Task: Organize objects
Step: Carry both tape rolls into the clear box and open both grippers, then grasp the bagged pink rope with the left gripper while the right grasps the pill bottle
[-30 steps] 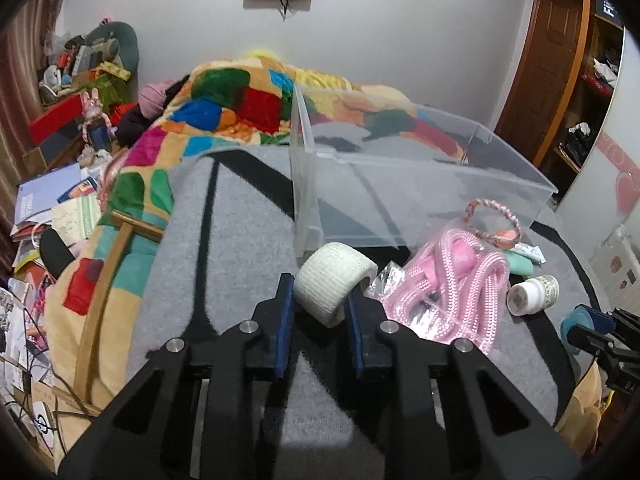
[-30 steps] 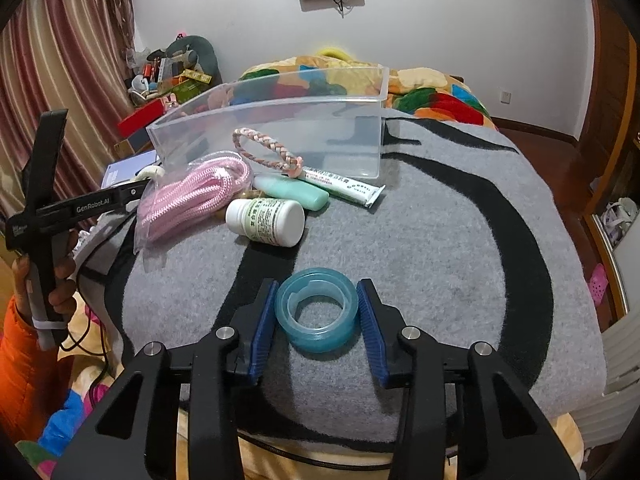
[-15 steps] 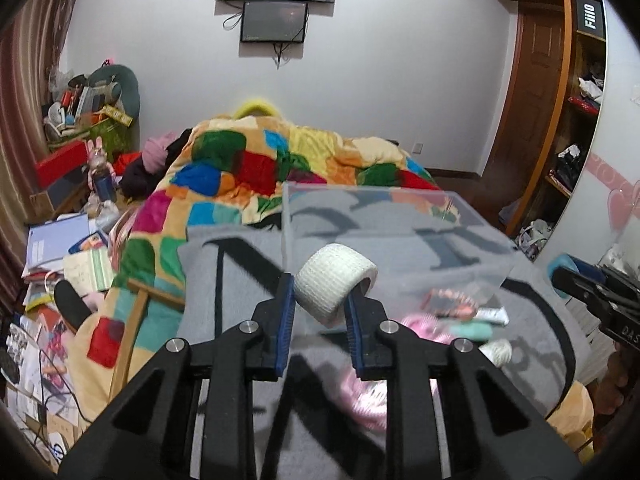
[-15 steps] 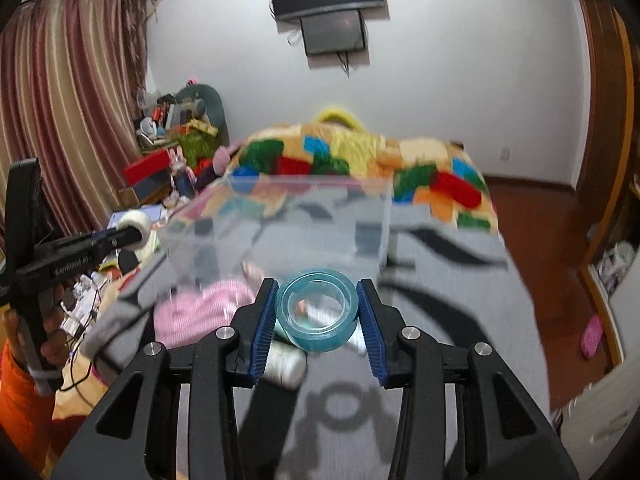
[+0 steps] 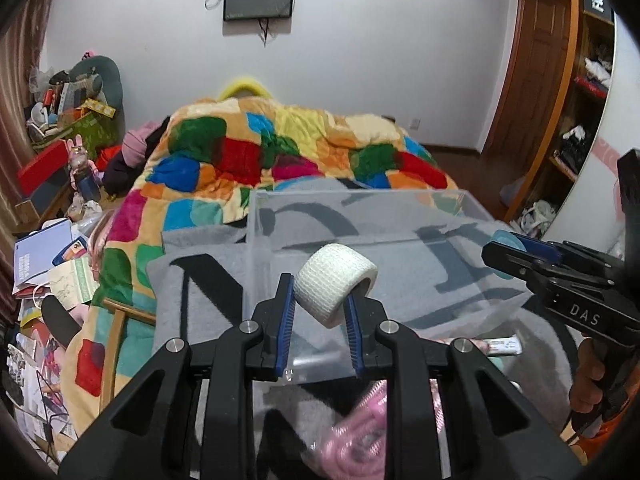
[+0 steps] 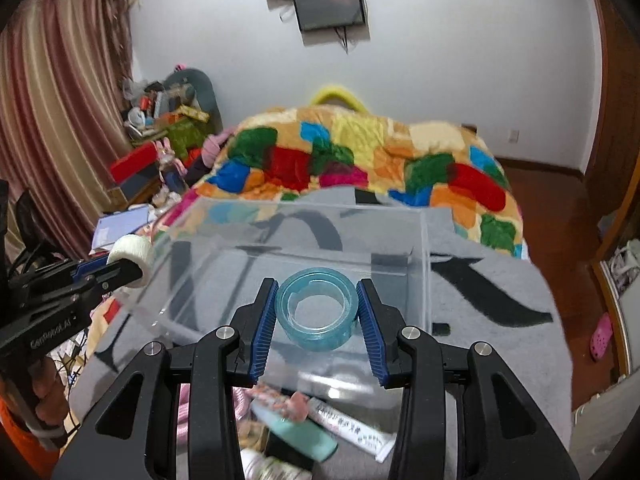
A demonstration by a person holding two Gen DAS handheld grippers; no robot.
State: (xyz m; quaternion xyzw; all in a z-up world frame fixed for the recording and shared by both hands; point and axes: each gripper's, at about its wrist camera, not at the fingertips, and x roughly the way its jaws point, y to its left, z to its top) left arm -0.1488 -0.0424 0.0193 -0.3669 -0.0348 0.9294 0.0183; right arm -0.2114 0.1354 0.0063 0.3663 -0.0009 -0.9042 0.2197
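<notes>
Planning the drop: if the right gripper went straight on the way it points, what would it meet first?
Probably nothing soon: the right gripper, holding the tape, looks to be above the open bin; its far wall may come first, depth unclear.

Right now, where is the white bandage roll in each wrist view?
Left wrist: white bandage roll at centre, clamped in the left gripper.
Right wrist: roll at the left edge, beside the bin.
Shared landmark: clear plastic bin.

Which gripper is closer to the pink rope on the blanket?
Left. The left gripper, holding the white bandage roll, is right above the pink rope. The right gripper, with the blue tape, is farther right.
</notes>
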